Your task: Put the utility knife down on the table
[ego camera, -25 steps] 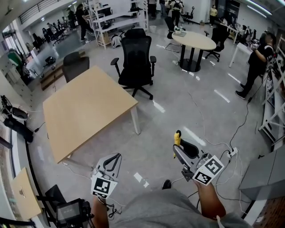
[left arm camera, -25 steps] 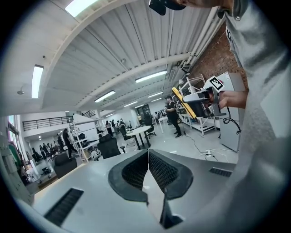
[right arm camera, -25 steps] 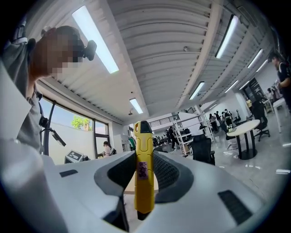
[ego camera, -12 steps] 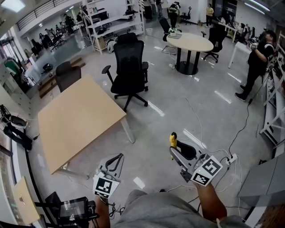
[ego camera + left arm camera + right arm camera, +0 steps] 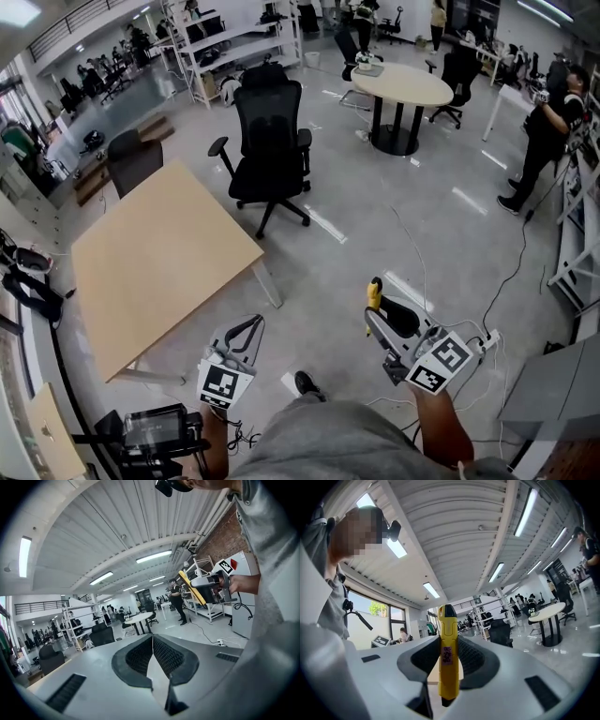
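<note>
A yellow utility knife point(image 5: 447, 653) with a black tip stands upright between the jaws of my right gripper point(image 5: 450, 660), which is shut on it. In the head view the knife point(image 5: 374, 294) sticks out of the right gripper point(image 5: 382, 314) at lower right, over the grey floor and well right of the light wooden table point(image 5: 150, 258). My left gripper point(image 5: 246, 330) hangs at lower centre near the table's front corner; its jaws meet with nothing between them. From the left gripper view the jaws point(image 5: 152, 656) are closed and the knife point(image 5: 192, 588) shows at upper right.
A black office chair point(image 5: 267, 141) stands behind the table's far corner, a second dark chair point(image 5: 131, 159) at its far left. A round table point(image 5: 405, 86) sits further back. Cables and a power strip point(image 5: 487, 339) lie on the floor at right. A person point(image 5: 546, 131) stands far right.
The view has shifted as the person walks: the table sits slightly lower and further left in frame. Both grippers keep their places; the knife stays held.
</note>
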Demonstrator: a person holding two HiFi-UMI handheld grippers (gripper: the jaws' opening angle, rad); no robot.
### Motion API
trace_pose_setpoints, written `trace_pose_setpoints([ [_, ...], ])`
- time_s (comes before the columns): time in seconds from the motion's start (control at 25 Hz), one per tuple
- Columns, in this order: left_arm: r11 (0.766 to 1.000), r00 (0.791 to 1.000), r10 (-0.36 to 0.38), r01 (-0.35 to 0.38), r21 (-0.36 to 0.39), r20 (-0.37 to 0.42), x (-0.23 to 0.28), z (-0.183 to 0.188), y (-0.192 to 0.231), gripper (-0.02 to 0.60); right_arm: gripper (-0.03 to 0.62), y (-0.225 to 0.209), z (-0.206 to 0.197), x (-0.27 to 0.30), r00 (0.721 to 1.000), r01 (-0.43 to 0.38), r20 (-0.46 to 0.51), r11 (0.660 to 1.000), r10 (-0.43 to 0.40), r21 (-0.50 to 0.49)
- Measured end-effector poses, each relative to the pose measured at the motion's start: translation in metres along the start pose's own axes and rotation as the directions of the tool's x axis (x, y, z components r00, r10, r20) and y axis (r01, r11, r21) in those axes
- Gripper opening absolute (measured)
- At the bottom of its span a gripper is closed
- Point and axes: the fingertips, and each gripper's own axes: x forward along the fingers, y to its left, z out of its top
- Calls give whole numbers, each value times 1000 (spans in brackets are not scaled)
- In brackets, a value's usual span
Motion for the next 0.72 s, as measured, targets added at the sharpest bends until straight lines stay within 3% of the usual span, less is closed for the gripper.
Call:
trace_pose_setpoints([
  [0.4,999,997,-33,32,6,64,52,-9,94,6,120,-35,15,87,998,55,13,998,-55,-41],
  [0.72,1000,998,-15,16,-5,61,60,-19,130,6,120,-54,20,121,998,64,7,997,-64,-50],
])
